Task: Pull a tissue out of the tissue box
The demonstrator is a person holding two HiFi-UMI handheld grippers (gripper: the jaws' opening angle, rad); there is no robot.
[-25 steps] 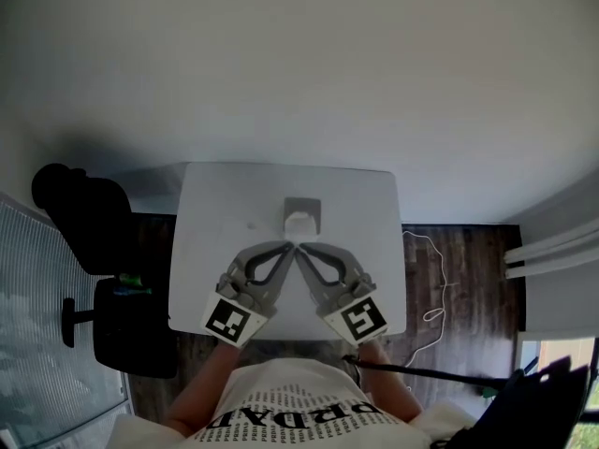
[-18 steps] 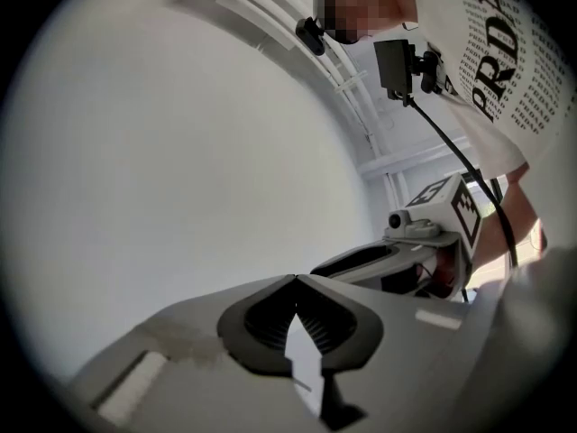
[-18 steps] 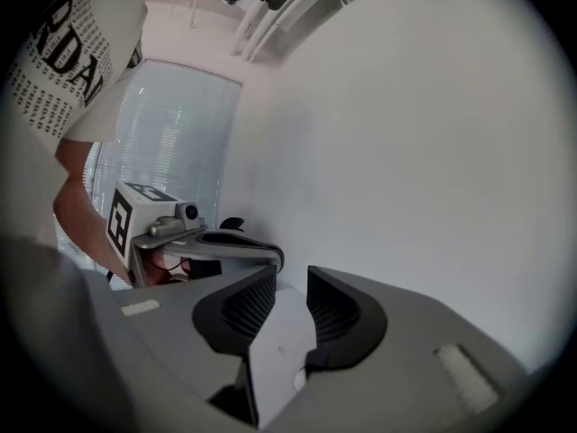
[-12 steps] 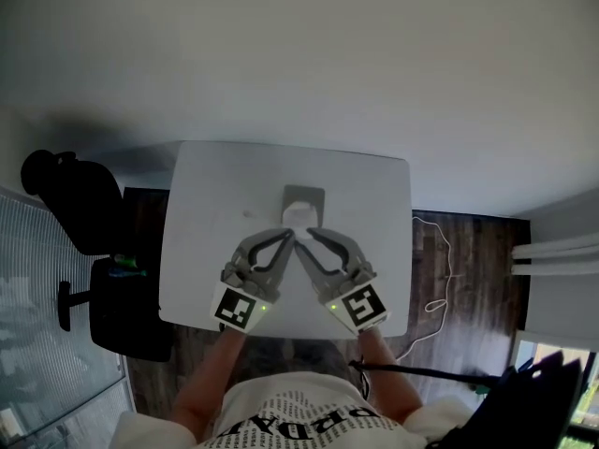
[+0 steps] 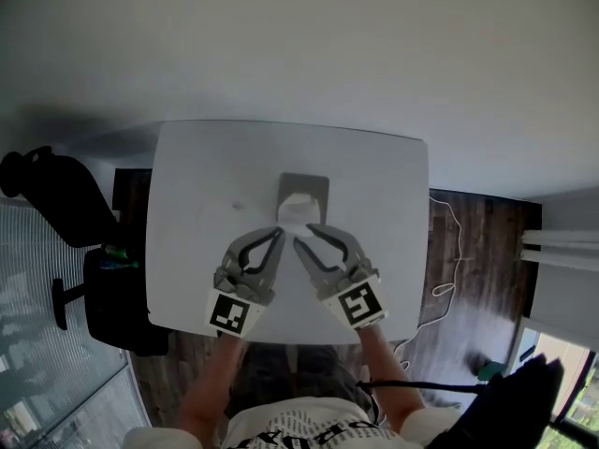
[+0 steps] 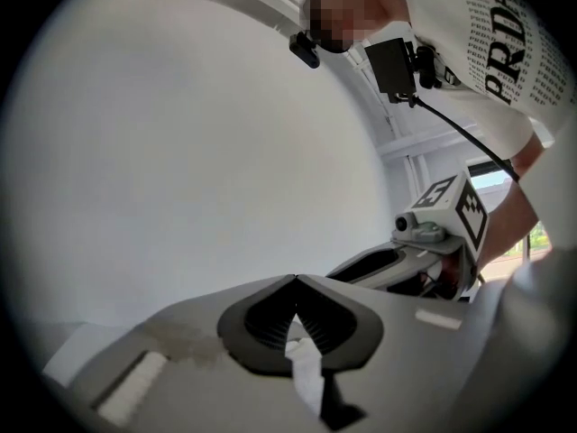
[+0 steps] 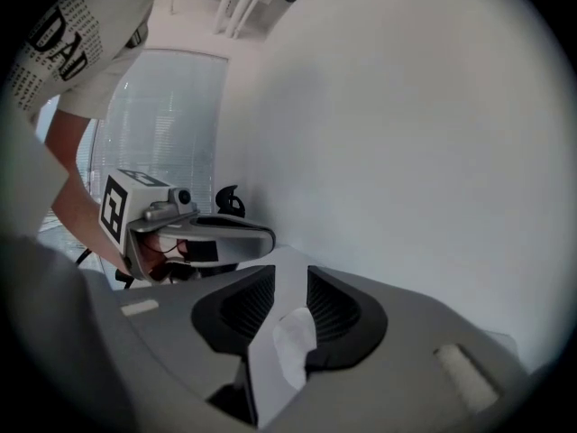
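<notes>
2 tools (left tool (image 5: 279, 234), right tool (image 5: 304, 236)), 1 tissue box (image 5: 302, 184), 1 tissue (image 5: 298, 211) and 1 counter (image 5: 374, 185) are seen. The tissue box is sat mid-counter w/ the tissue poking out on the near side, and both tools are held just in front of it, tips close together. The left tool is pinched closed at the tips w/ the tissue showing in the slit behind them (gripped or not can't be told tbh), while the right tool is held narrowly apart w/ nothing clamped, tissue box + tissue lined up in the gap.
</notes>
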